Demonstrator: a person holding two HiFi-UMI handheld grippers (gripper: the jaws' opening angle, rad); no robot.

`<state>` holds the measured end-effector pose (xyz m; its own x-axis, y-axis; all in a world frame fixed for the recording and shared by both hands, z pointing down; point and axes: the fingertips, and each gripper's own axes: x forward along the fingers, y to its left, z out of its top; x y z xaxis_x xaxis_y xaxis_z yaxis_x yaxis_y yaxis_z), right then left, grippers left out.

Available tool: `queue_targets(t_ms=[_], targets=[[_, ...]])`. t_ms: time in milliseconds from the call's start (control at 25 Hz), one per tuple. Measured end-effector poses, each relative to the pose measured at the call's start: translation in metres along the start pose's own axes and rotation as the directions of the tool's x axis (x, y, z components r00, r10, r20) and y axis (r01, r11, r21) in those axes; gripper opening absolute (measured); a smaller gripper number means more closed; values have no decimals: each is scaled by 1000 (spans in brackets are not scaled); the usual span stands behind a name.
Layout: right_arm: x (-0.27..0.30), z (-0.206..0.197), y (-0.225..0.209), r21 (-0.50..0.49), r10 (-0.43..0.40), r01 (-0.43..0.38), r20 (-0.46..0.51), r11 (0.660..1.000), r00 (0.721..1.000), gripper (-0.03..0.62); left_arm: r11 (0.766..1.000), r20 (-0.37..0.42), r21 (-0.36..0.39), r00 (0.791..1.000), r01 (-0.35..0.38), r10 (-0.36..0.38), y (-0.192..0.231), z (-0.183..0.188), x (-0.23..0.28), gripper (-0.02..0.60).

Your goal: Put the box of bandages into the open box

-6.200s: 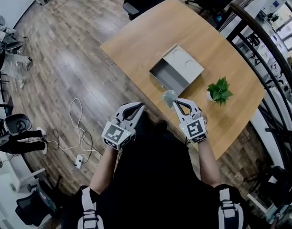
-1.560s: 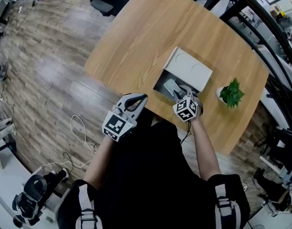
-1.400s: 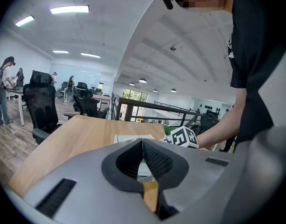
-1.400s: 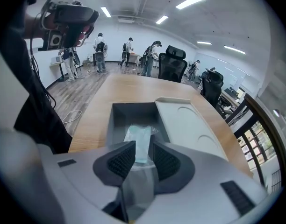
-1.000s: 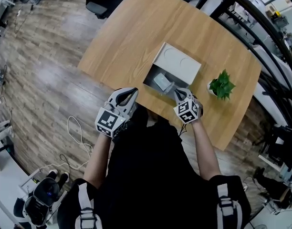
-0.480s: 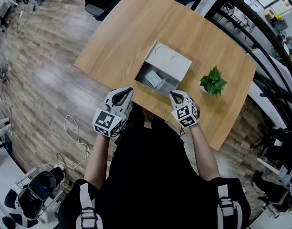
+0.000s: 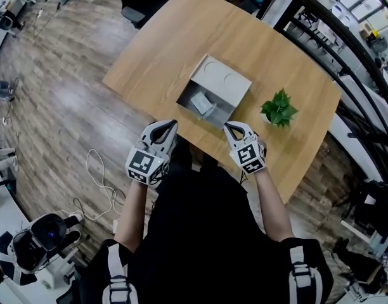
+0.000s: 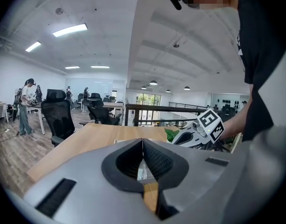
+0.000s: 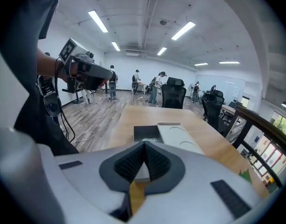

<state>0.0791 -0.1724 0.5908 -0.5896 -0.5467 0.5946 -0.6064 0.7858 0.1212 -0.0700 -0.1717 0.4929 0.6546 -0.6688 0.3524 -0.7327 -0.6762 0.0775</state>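
The box of bandages point(image 7: 201, 105) is seen lying inside the open box point(image 7: 224, 84), in the part nearest to the person, and it seems to be set a little askew to the walls. Both claws are held on the person's side of the open box, apart from it: the left claw point(image 7: 167, 126) to its lower left and the right claw point(image 7: 231, 128) just below its near corner. Each claw is pressed together and nothing is pinched in either. The task is judged to be done, so little risk is left. The open box stands near the edge of the desk point(image 7: 181, 37), and it could be pushed or turned if the right claw is swung forward carelessly. If the lid should be closed later, a corner of the askew bandage box may be caught. The small plant point(image 7: 278, 108) to the right of the open box could also be knocked by a wide movement
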Motion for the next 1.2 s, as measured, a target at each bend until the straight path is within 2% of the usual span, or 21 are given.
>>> queue_targets(t_ms=[520,1200], targets=[[-44,3,11,-37,51,-47,111,998,993,25,999,7,19,999,-51,51,-49,-3,-6,25],[-69,-7,28,-64,80,-71,143,995,987,25,995,6,9,995,-97,97,-84,-17,-25,25]])
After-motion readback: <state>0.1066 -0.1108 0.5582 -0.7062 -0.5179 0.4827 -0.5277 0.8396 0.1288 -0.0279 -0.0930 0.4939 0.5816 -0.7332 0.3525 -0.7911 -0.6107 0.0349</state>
